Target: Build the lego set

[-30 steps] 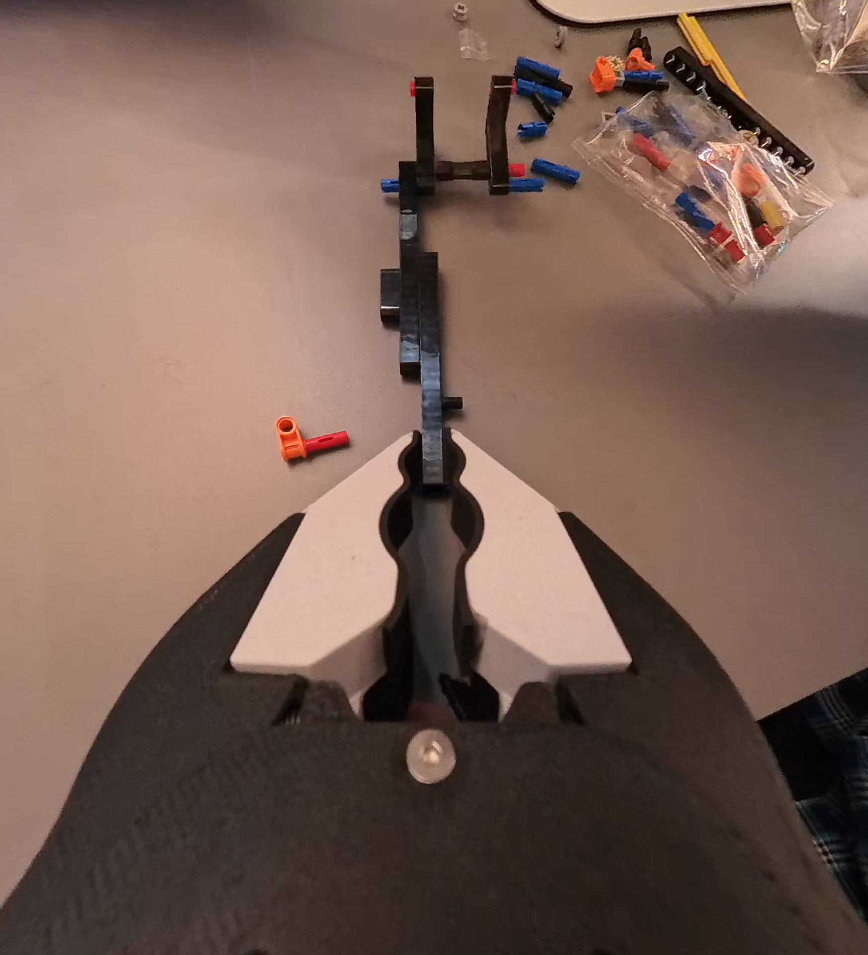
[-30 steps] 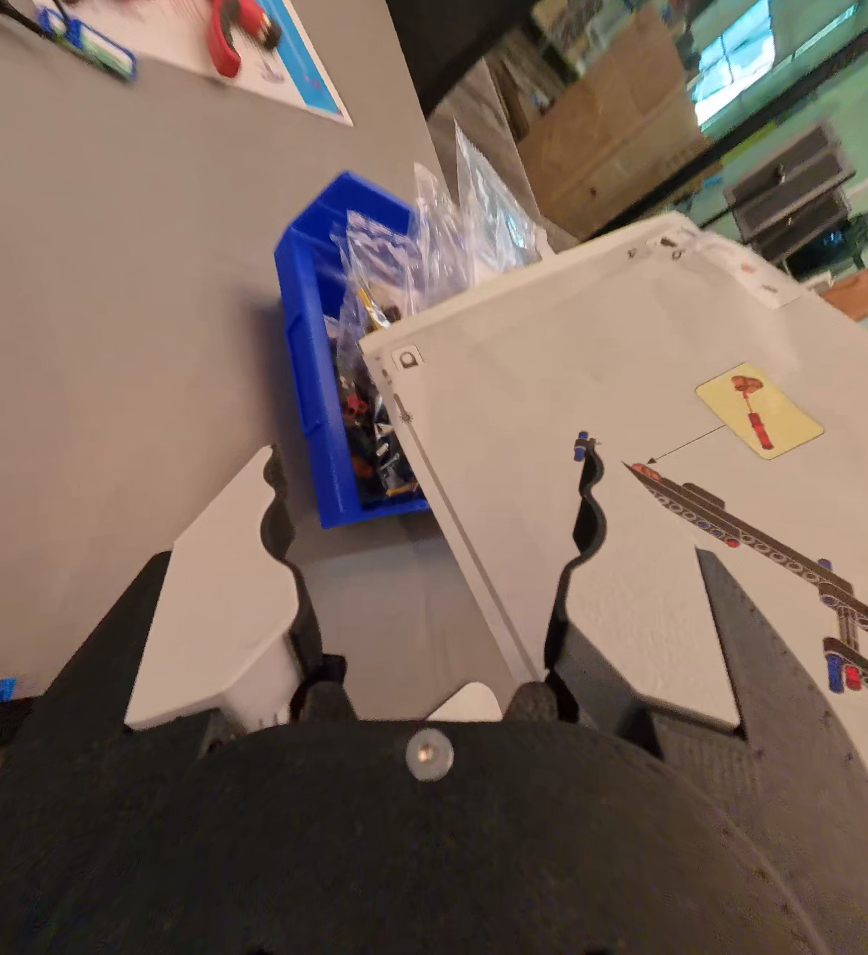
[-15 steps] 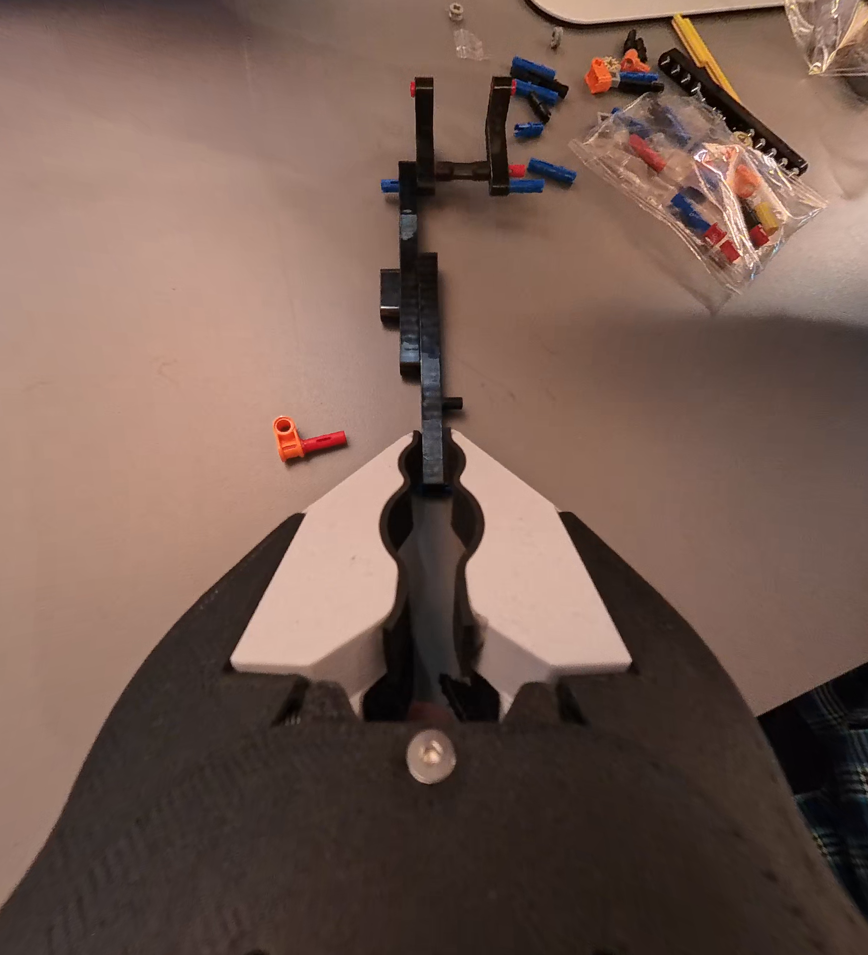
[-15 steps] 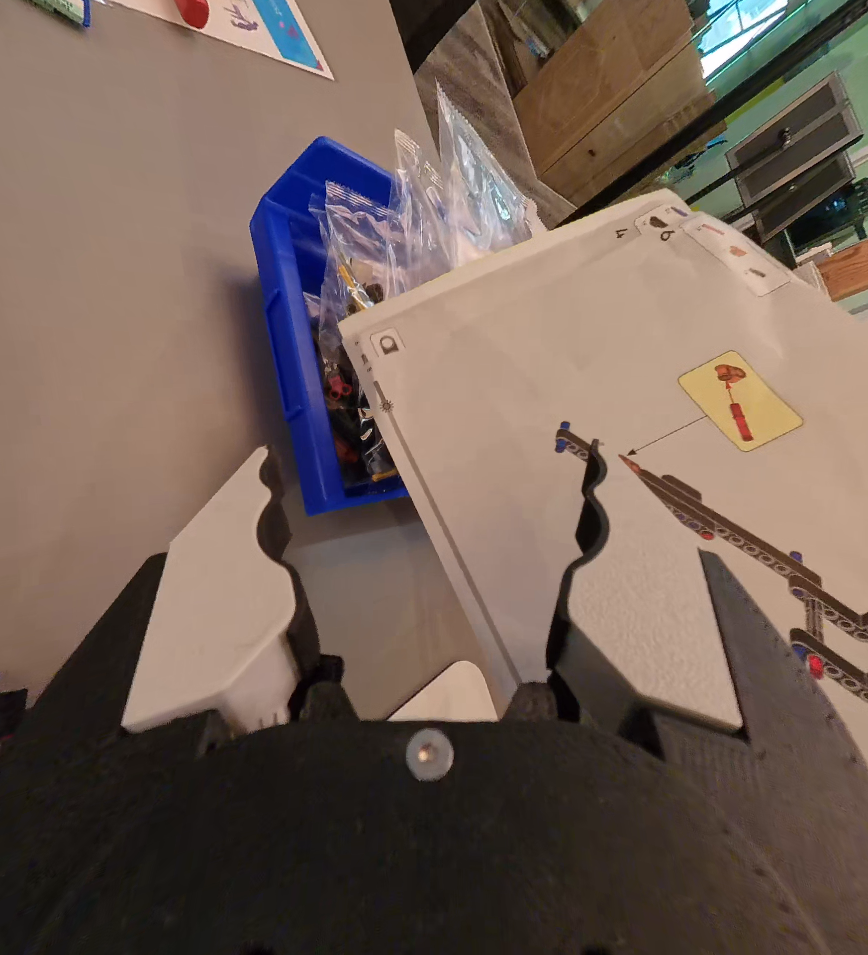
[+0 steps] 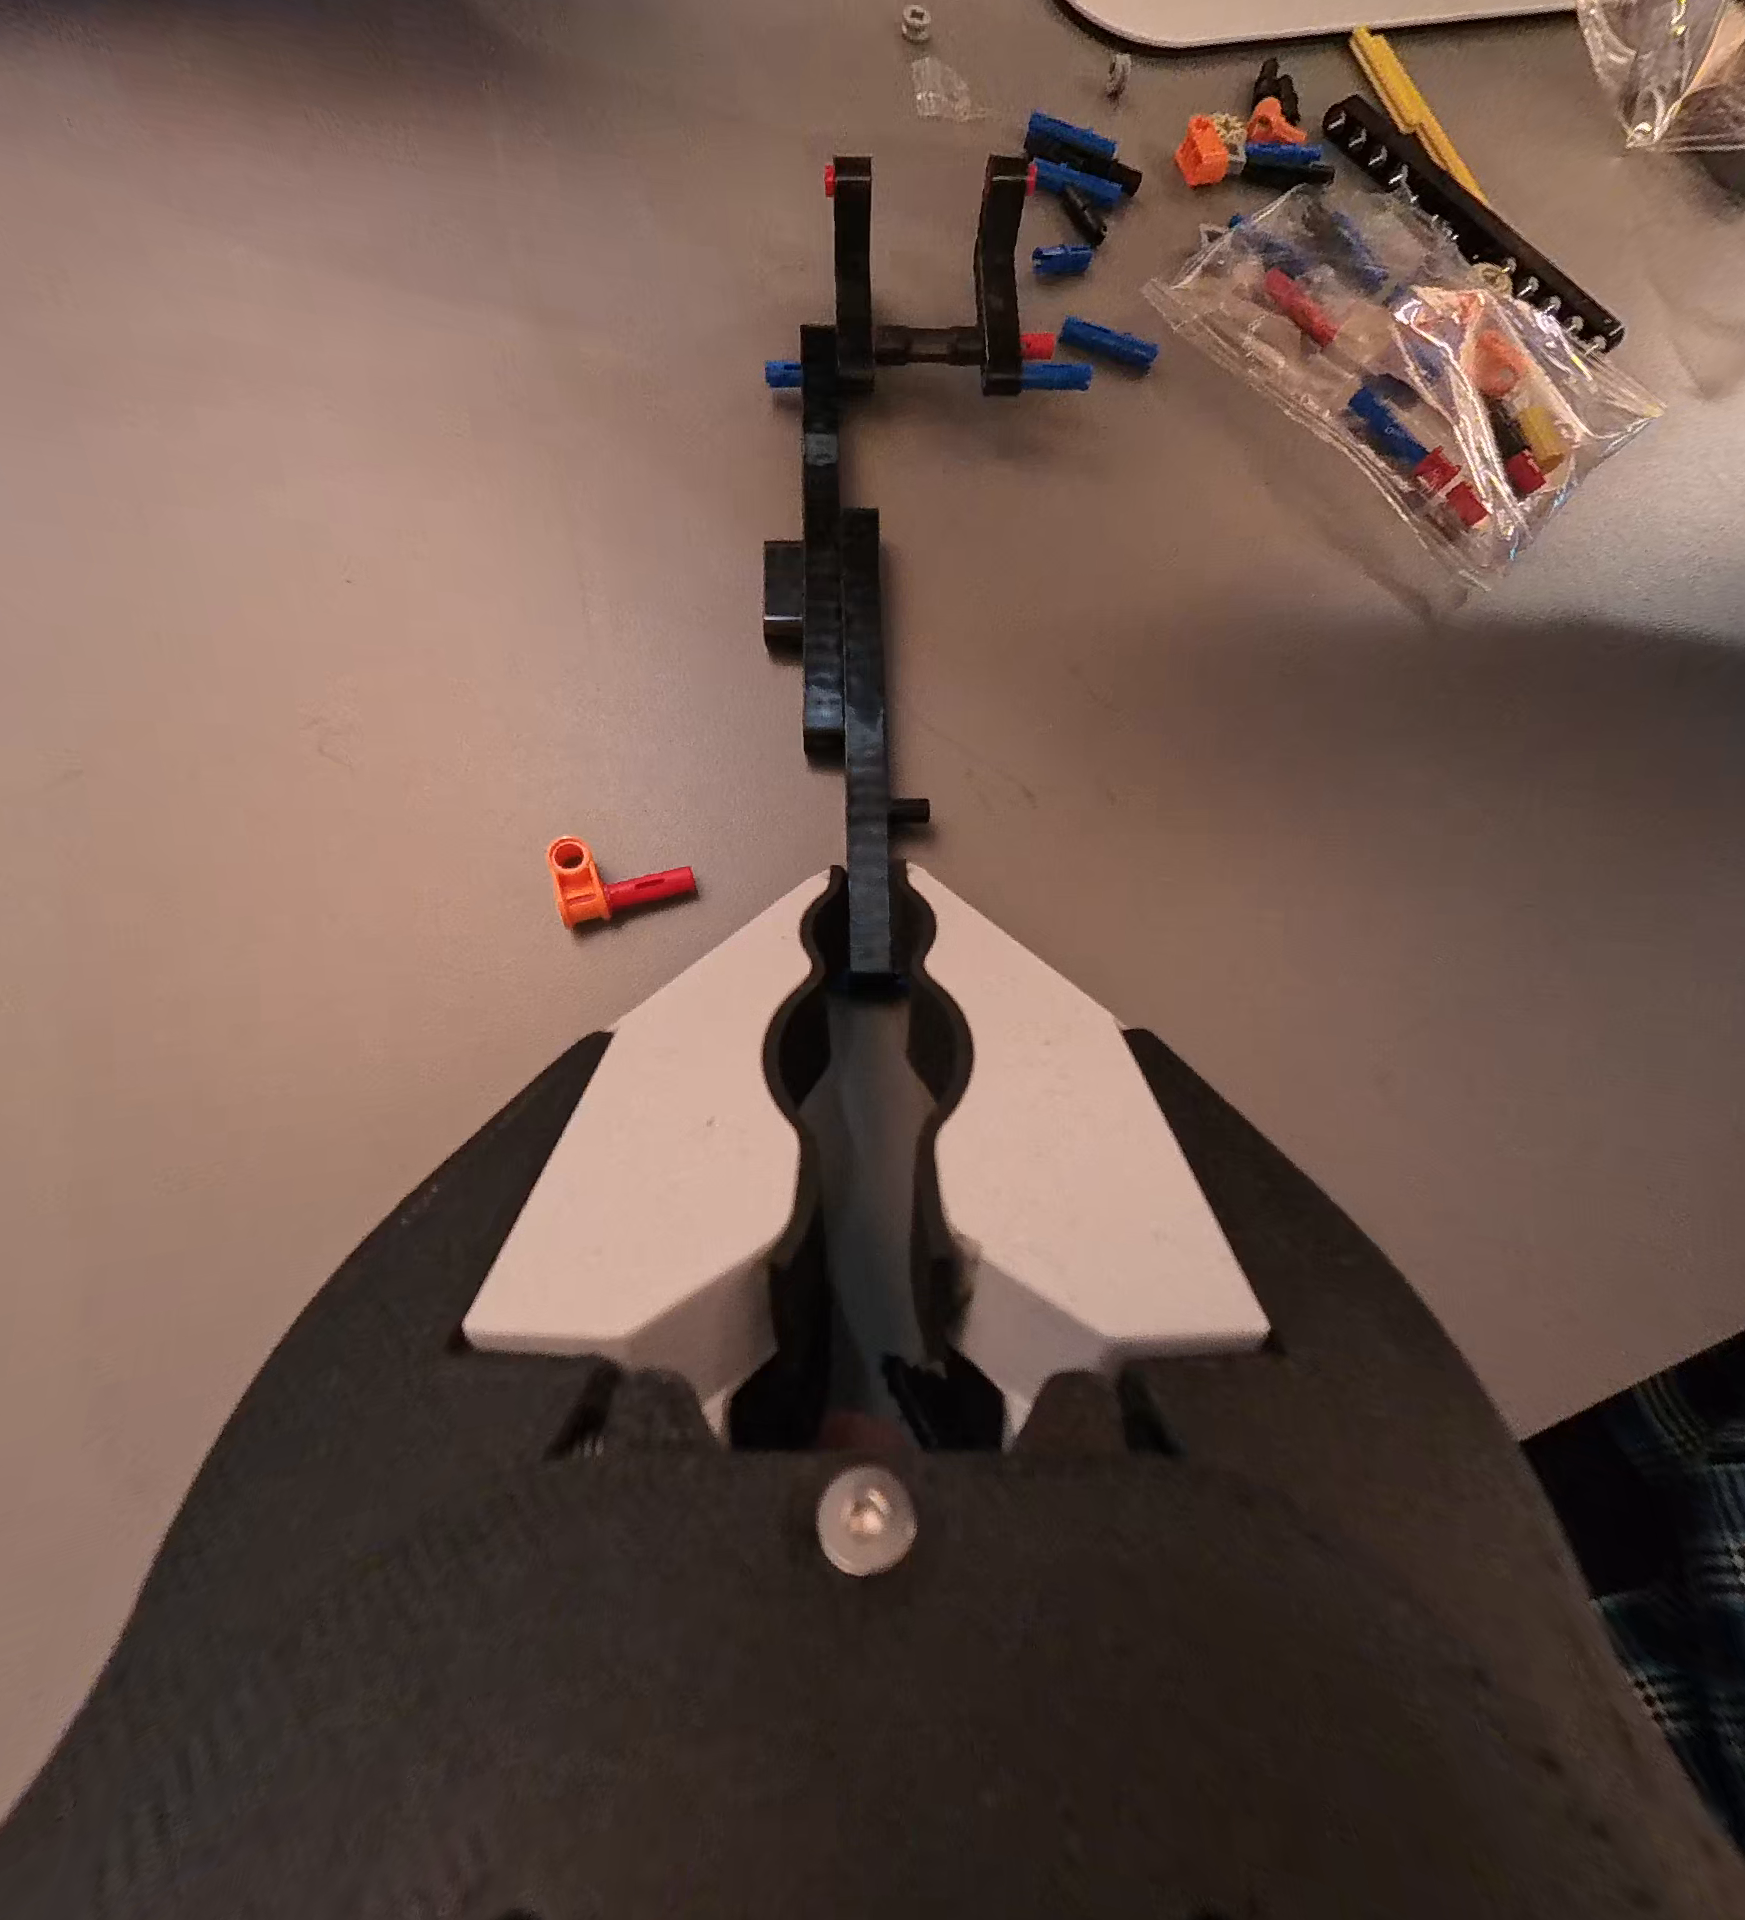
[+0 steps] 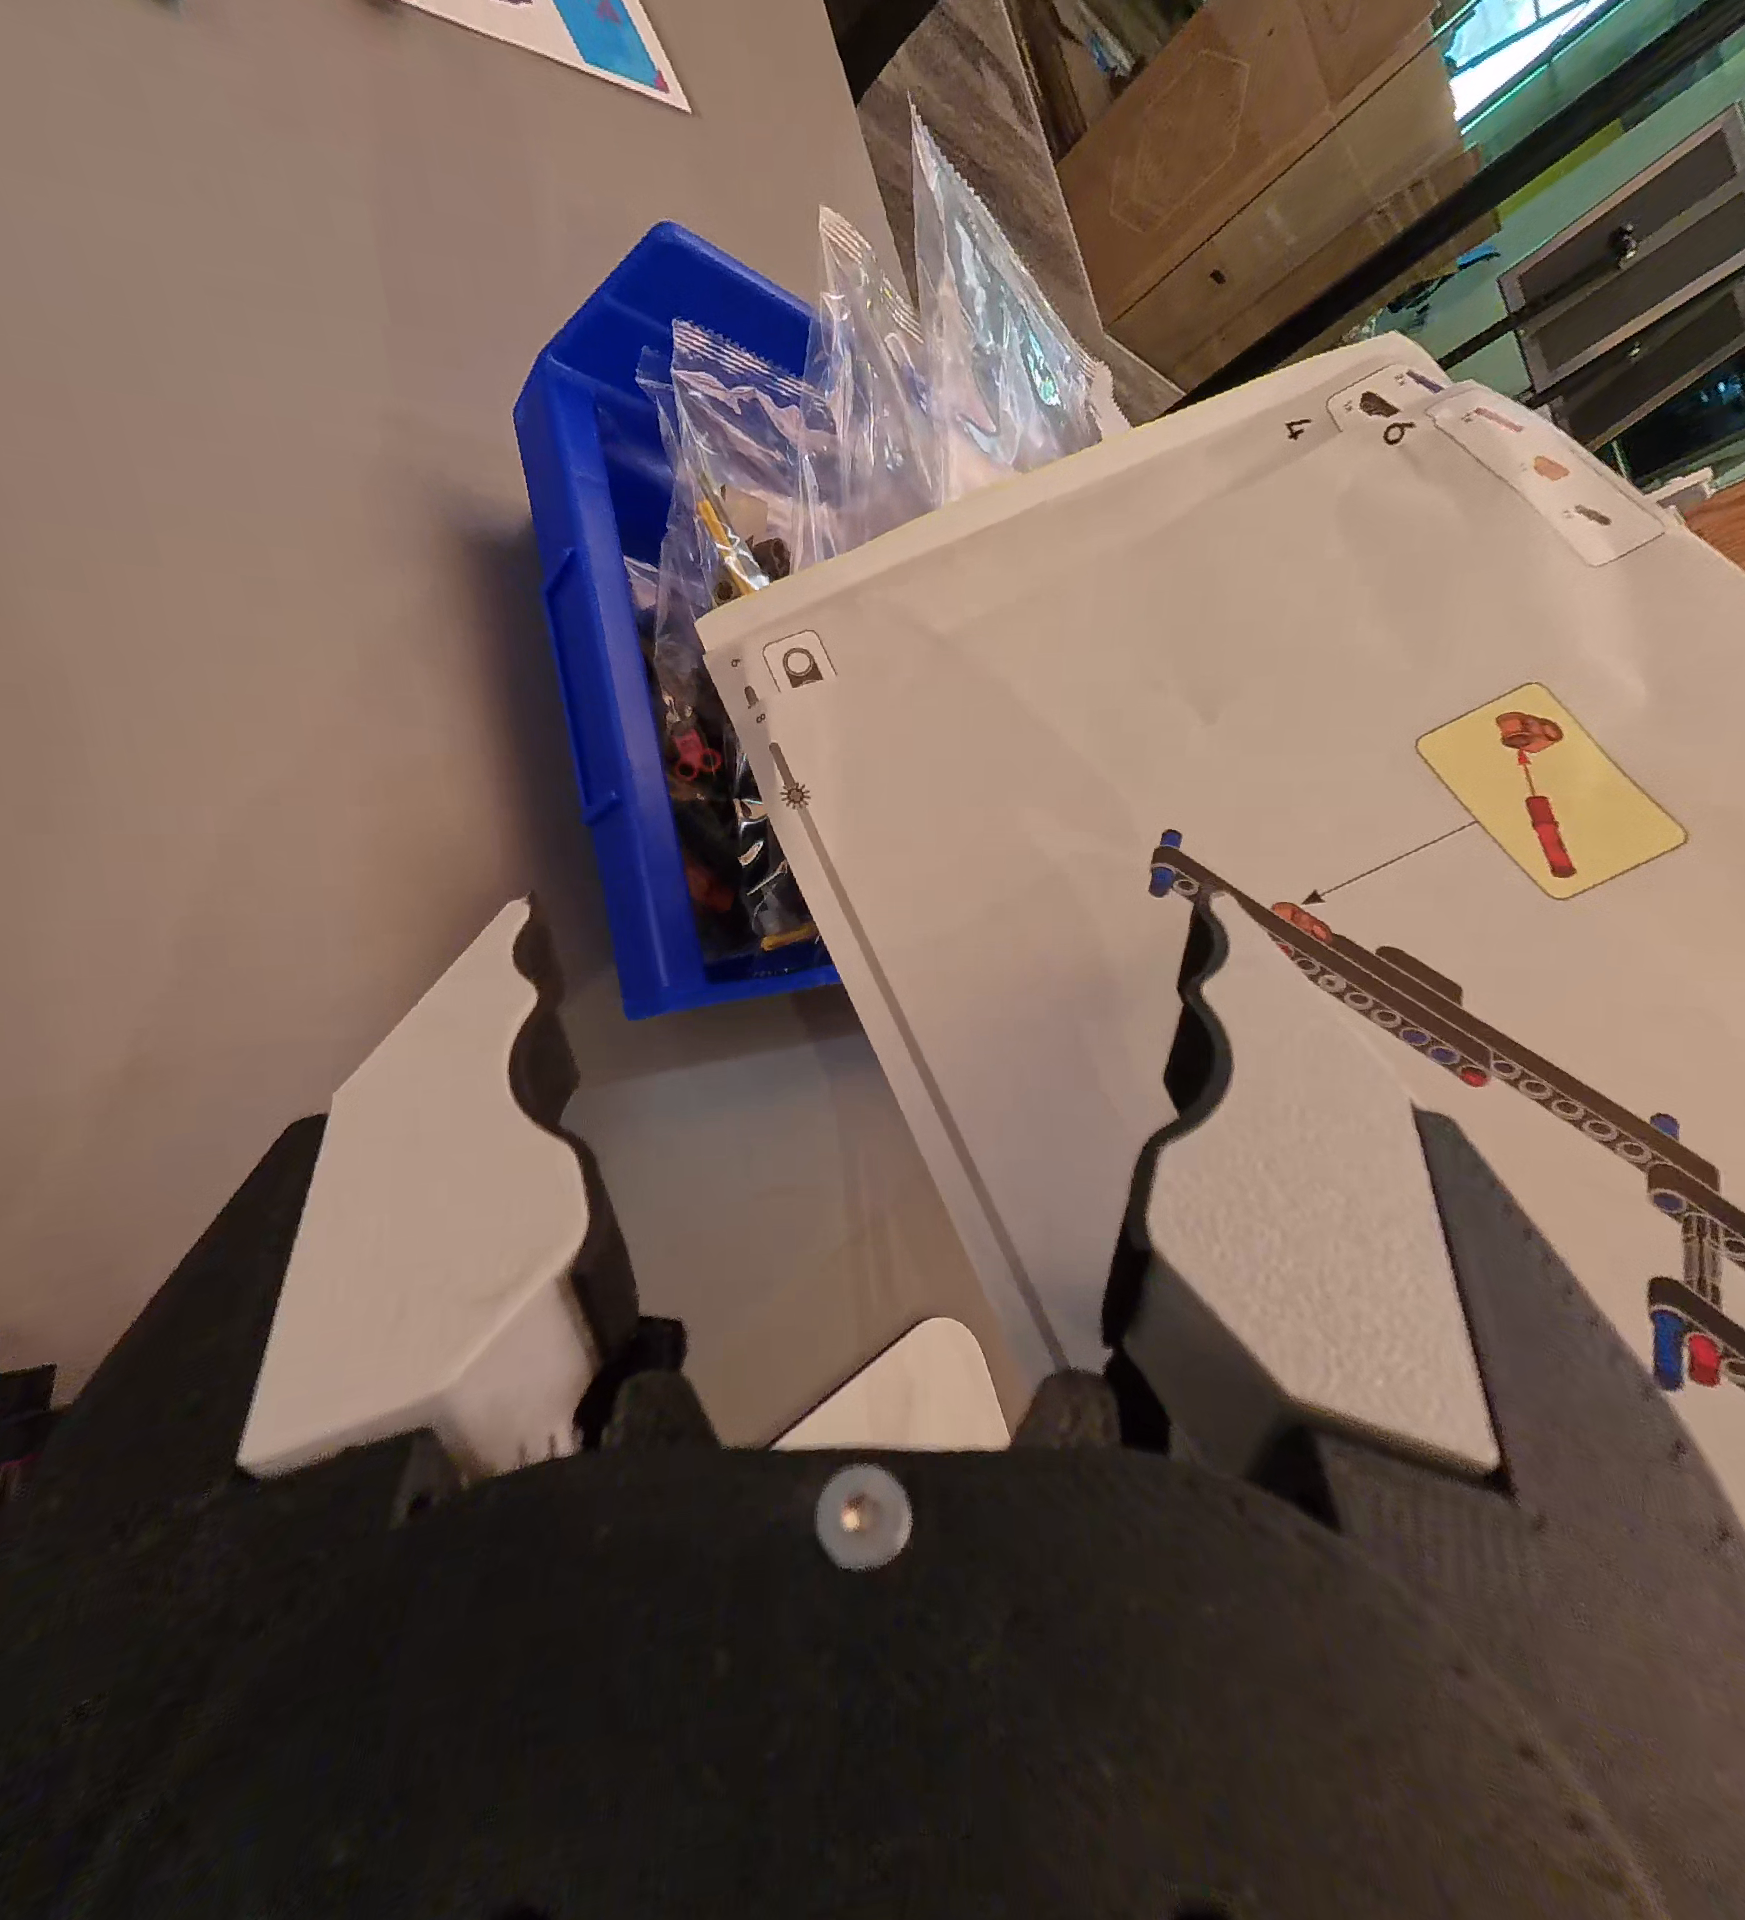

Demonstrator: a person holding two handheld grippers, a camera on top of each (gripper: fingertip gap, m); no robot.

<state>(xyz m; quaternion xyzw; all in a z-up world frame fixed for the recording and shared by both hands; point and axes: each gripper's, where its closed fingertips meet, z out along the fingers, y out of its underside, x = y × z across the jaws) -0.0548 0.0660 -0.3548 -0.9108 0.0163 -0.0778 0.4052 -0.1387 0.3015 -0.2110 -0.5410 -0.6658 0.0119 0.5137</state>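
The left gripper (image 5: pixel 870 914) is clamping its white fingers on the near end of the long black beam assembly (image 5: pixel 847 582), holding it much as it did a second ago; the assembly is stretching away over the grey table (image 5: pixel 276 468), and the view is barely shifting. The right gripper (image 6: pixel 863 935) is hanging with its jaws spread wide and nothing between them. Over the last second it has been swinging, so that the white instruction booklet (image 6: pixel 1107 727) is filling more of its view and the diagram of beams and a red pin now lies in plain sight. My reading is that the person is consulting the step, not fitting anything yet.

Just left of the held beam, the small orange connector with a red pin (image 5: pixel 610 888) is lying loose on the table, probably the part the page calls for. Farther off, loose blue pins (image 5: pixel 1107 341) are lying beside the assembly's forked far end, with a clear plastic bag of small parts (image 5: pixel 1408 384) and a long black holed beam (image 5: pixel 1470 223) to the right.

In the right wrist view, the blue plastic bin (image 6: pixel 598 644) stuffed with clear bags is sitting partly behind the booklet. Nothing is blocking the orange connector, though the right gripper is pointing away from it.
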